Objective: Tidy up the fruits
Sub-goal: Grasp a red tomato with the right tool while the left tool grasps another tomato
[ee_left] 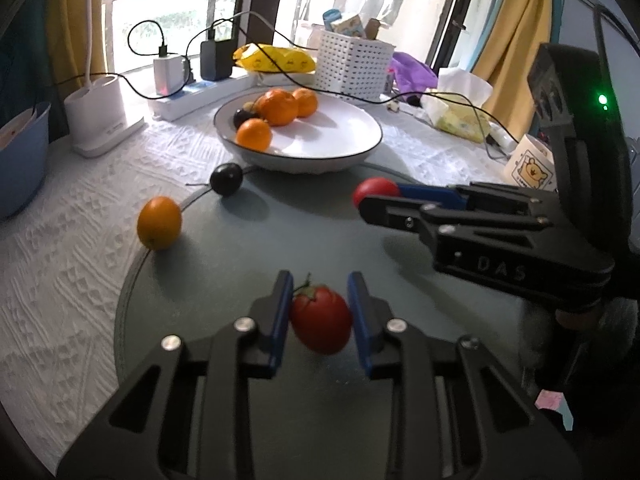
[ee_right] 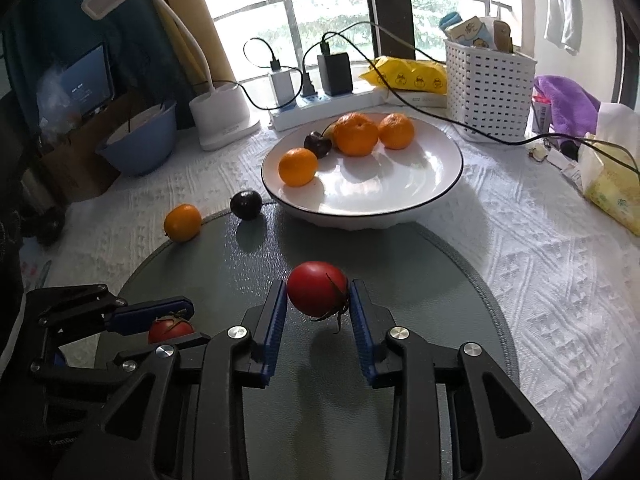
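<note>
Tomatoes are shown clamped, one in each gripper, above the round grey mat (ee_right: 420,280). Nearest the left wrist camera, the left gripper (ee_left: 320,312) is closed on a red tomato (ee_left: 322,320), which is pressed between the blue pads with its green stem turned toward the left pad. The right gripper (ee_right: 319,300) is likewise closed on a second tomato (ee_right: 316,288), held at the pad tips with its stem toward the right pad. Farther off, at the mat's far left edge, a loose orange (ee_right: 182,222) and a dark plum (ee_right: 246,204) are seen lying near each other. Beyond them, a white bowl (ee_right: 400,196) rests on the white tablecloth (ee_right: 540,260) and contains three oranges (ee_right: 298,167) and another dark fruit.
</note>
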